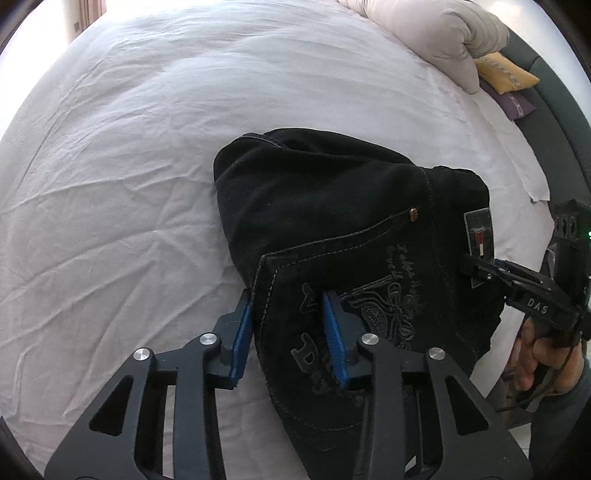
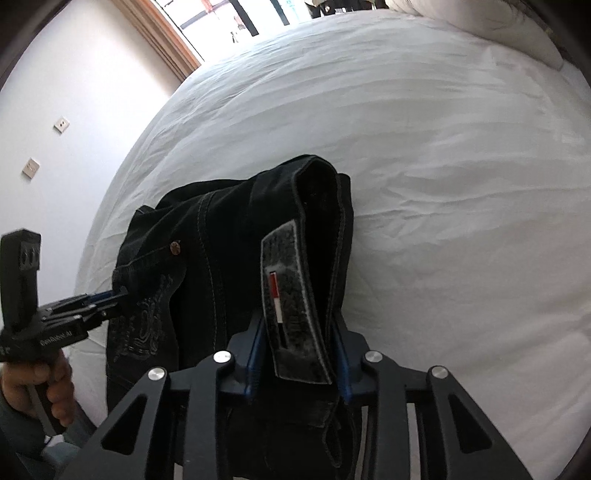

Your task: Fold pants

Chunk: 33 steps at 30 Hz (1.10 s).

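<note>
Black jeans lie bunched on the white bed, with an embroidered back pocket and a waistband patch facing up. My left gripper is shut on the pocket-side edge of the jeans, its blue pads on either side of the fabric. It also shows in the right wrist view. My right gripper is shut on the waistband beside the grey patch. It also shows in the left wrist view at the patch.
The white sheet spreads wide to the left and far side. A bunched duvet, a yellow cushion and a dark headboard sit at the far right. A wall with sockets stands beyond the bed edge.
</note>
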Available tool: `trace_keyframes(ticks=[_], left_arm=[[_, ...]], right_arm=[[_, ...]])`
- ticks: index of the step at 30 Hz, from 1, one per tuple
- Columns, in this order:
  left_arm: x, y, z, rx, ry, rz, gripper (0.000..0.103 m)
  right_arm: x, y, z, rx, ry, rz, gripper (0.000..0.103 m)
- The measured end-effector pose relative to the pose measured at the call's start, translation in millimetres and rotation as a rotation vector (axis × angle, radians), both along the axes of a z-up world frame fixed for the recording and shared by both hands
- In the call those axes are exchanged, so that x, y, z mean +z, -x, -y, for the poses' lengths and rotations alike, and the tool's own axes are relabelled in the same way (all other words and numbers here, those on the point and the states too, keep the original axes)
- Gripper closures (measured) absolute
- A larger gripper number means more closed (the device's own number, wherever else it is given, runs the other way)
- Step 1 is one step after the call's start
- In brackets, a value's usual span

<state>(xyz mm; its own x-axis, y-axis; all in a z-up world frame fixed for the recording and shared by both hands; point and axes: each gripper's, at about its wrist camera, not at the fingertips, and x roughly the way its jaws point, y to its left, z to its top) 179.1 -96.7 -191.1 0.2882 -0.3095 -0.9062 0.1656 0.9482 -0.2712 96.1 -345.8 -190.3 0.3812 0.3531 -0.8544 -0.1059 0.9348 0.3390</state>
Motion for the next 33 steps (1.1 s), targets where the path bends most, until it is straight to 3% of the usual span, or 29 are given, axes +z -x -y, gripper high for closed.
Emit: trace_keyframes(ticks=[9, 14, 18, 26, 33], left_arm=[[12.7, 3.3, 2.0, 0.008, 0.057, 0.011, 0.085], [32.5, 3.8, -8.3, 0.009, 0.119, 0.021, 0.086], [56.4, 2.3, -24.3, 0.028, 0.123, 0.069, 0.087], [102.2, -36.4, -75.3, 0.049, 0.029, 0.185, 0.087], [84.8, -80.9, -108.8, 0.084, -0.055, 0.175, 0.086]], right_arm=[[31.3, 17.9, -23.9, 0.038, 0.121, 0.104, 0.078], [53.4, 27.2, -40.3, 0.064, 0.13, 0.146, 0.08], [72.0, 23.4, -58.6, 0.089, 0.103, 0.175, 0.083], [98.0, -17.5, -94.8, 0.091, 0.02, 0.232, 0.084], [74.0, -86.6, -116.3, 0.078, -0.028, 0.192, 0.084]])
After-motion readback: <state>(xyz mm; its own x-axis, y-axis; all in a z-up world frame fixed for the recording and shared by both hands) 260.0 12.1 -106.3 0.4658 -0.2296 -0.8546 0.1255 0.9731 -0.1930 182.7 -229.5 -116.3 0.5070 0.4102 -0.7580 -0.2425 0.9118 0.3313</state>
